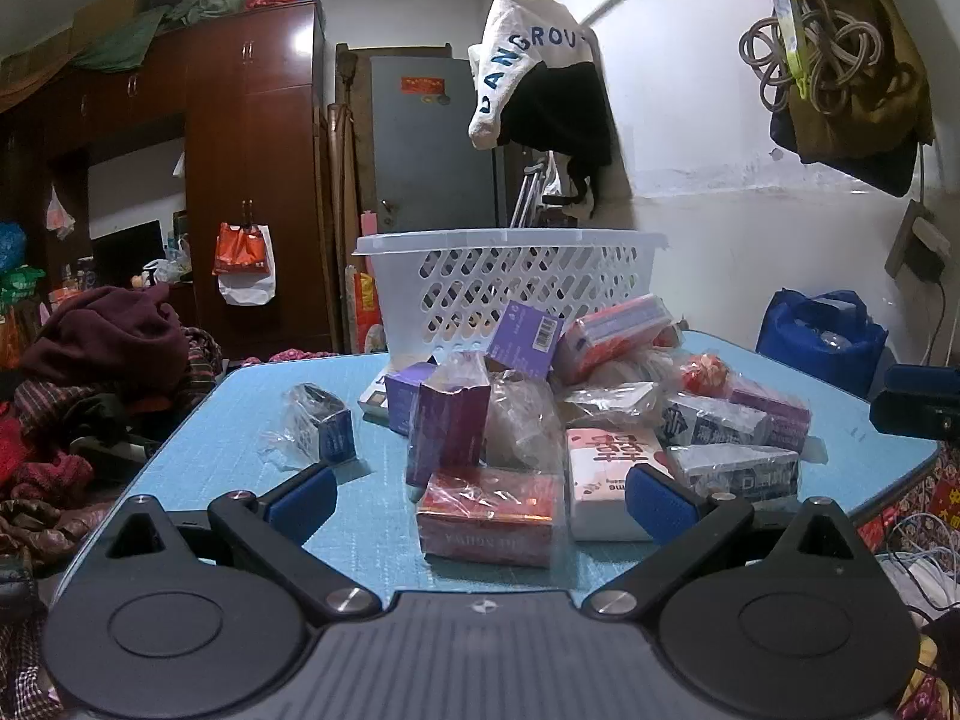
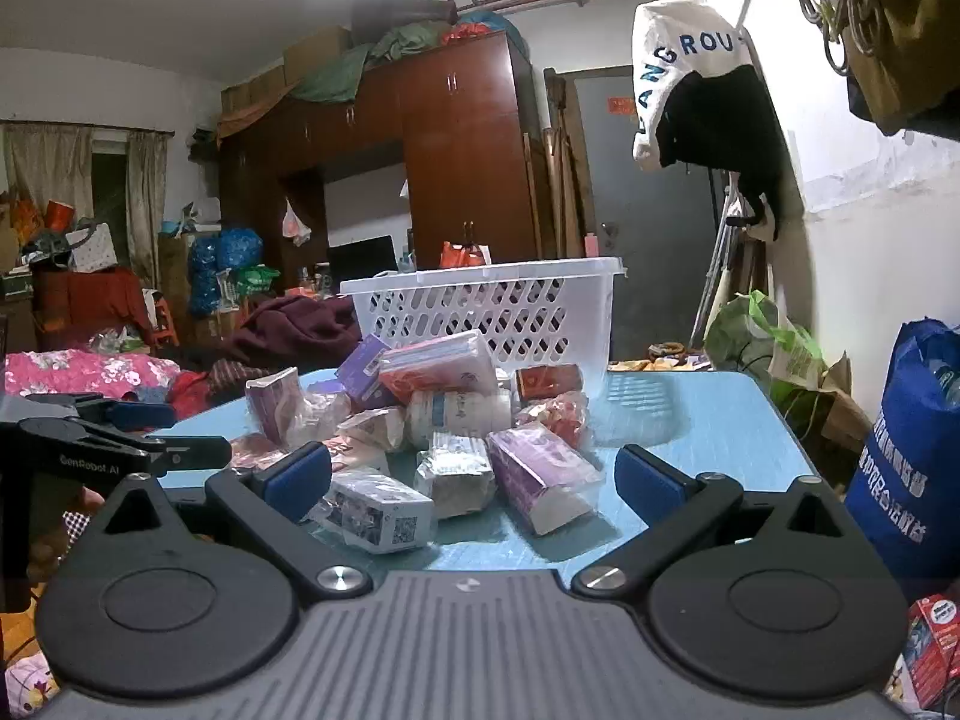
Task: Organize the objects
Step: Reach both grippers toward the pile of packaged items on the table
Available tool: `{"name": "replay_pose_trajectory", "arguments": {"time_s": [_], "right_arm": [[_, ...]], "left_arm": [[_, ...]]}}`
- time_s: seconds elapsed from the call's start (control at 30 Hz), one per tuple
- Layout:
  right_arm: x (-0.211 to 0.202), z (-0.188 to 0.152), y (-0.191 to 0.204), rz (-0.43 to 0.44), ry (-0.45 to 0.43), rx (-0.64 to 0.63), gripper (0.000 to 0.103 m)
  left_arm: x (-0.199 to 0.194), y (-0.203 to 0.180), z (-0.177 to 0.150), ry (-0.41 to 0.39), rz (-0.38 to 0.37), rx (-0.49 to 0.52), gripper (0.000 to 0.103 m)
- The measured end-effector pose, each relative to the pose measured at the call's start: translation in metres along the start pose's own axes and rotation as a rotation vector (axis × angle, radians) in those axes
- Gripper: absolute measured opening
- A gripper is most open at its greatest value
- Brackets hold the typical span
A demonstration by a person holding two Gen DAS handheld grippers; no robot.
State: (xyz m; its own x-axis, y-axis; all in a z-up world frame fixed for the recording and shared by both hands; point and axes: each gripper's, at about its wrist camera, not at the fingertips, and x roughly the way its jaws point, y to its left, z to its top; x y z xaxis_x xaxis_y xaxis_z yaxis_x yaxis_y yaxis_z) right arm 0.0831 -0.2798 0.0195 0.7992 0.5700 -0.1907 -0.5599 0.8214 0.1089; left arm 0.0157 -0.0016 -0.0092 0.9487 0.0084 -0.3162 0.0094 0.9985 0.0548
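A pile of small wrapped boxes and packets lies on a light blue table [image 1: 240, 420]. A white slotted basket [image 1: 510, 282] stands at the table's far edge; it also shows in the right wrist view [image 2: 486, 306]. My left gripper [image 1: 480, 501] is open and empty, with a red box in plastic wrap [image 1: 489, 516] between its fingers. A purple box [image 1: 447, 426] stands behind it. My right gripper [image 2: 471, 480] is open and empty before a purple packet [image 2: 543, 471] and a white box with a QR code [image 2: 378, 507]. The left gripper also appears at the left of the right wrist view [image 2: 138, 420].
A small blue box in wrap [image 1: 321, 426] lies apart on the table's left. A blue bag [image 2: 918, 462] stands right of the table. Clothes are heaped on the left [image 1: 102, 348]. A brown wardrobe [image 1: 240, 168] and a grey door [image 1: 432, 144] stand behind.
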Motion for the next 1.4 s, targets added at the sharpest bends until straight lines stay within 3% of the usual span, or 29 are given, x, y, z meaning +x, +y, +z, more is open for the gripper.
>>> {"name": "replay_pose_trajectory", "arguments": {"time_s": [1.4], "right_arm": [[0.0023, -0.0023, -0.0005, -0.033, 0.004, -0.037, 0.103]], "left_arm": [[0.0037, -0.0009, -0.0031, 0.022, -0.011, 0.017, 0.103]]}}
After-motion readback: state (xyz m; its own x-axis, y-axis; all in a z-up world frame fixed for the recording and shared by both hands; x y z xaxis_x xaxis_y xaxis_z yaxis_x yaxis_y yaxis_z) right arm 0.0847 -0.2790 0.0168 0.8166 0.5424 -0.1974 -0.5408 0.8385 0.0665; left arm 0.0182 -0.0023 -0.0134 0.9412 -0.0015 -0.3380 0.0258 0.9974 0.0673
